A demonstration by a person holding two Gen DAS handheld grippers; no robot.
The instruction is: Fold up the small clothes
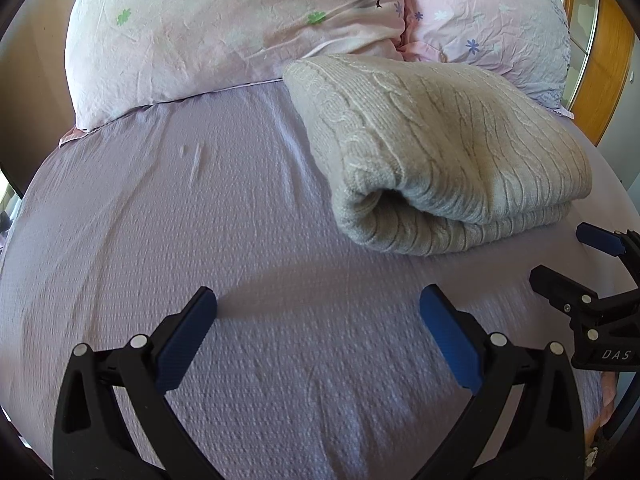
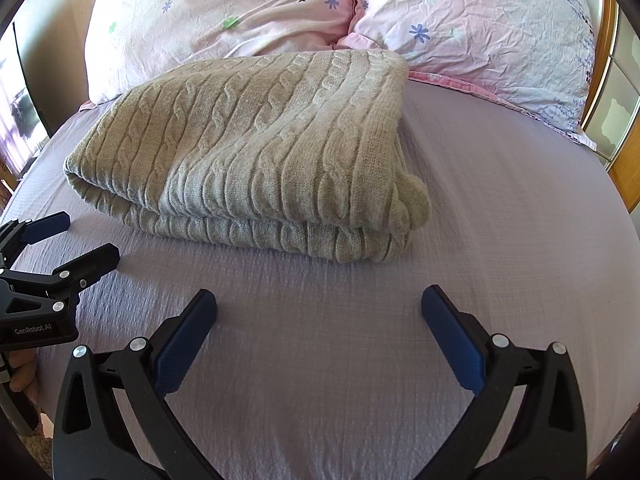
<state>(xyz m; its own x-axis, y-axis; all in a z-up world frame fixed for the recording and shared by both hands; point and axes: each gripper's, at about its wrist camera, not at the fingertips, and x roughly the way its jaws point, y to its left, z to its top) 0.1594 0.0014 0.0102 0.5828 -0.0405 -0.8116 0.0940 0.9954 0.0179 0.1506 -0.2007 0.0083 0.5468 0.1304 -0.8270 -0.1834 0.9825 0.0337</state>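
A beige cable-knit sweater (image 1: 432,152) lies folded into a thick rectangle on the lilac bed sheet (image 1: 200,220); it also shows in the right wrist view (image 2: 256,144). My left gripper (image 1: 318,300) is open and empty above the sheet, short of the sweater and to its left. My right gripper (image 2: 318,300) is open and empty in front of the sweater's near folded edge. Each gripper appears at the edge of the other's view, the right (image 1: 560,256) and the left (image 2: 76,240), both with jaws apart.
Two pink floral pillows (image 2: 224,12) (image 2: 492,28) lean at the head of the bed behind the sweater. A wooden frame with glass panels (image 2: 620,120) stands at the right. The sheet (image 2: 500,208) stretches around the sweater.
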